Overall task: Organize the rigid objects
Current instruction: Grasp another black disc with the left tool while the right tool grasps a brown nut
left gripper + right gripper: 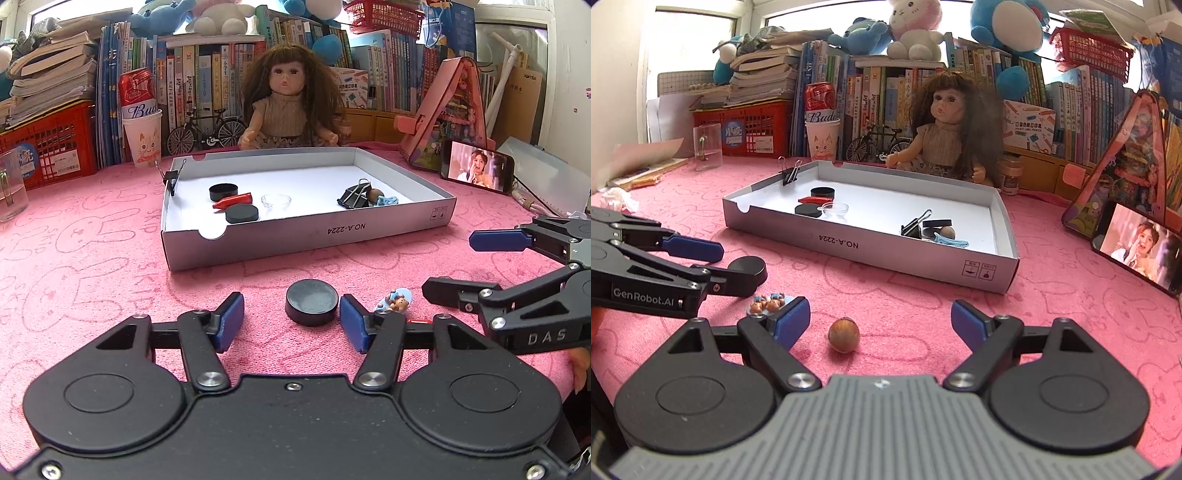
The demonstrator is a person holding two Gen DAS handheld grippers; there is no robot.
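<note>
A black round lid (312,302) lies on the pink cloth between the open fingers of my left gripper (291,317), nearer the right pad; it also shows in the right wrist view (748,271). A brown nut (843,335) lies between the open fingers of my right gripper (881,323), nearer the left pad. A small bear clip (394,301) (768,303) lies between the two grippers. The white box (306,236) (871,245) ahead holds black lids (242,214), a red crayon (233,201), a clear dish (276,201), a binder clip (354,195) and a blue hair clip (951,240).
A doll (286,107) and toy bicycle (205,131) sit behind the box before a wall of books. A phone (476,170) and pink toy house (448,110) stand right. A can in a paper cup (142,122), a red crate (48,147) and a glass (11,190) stand left.
</note>
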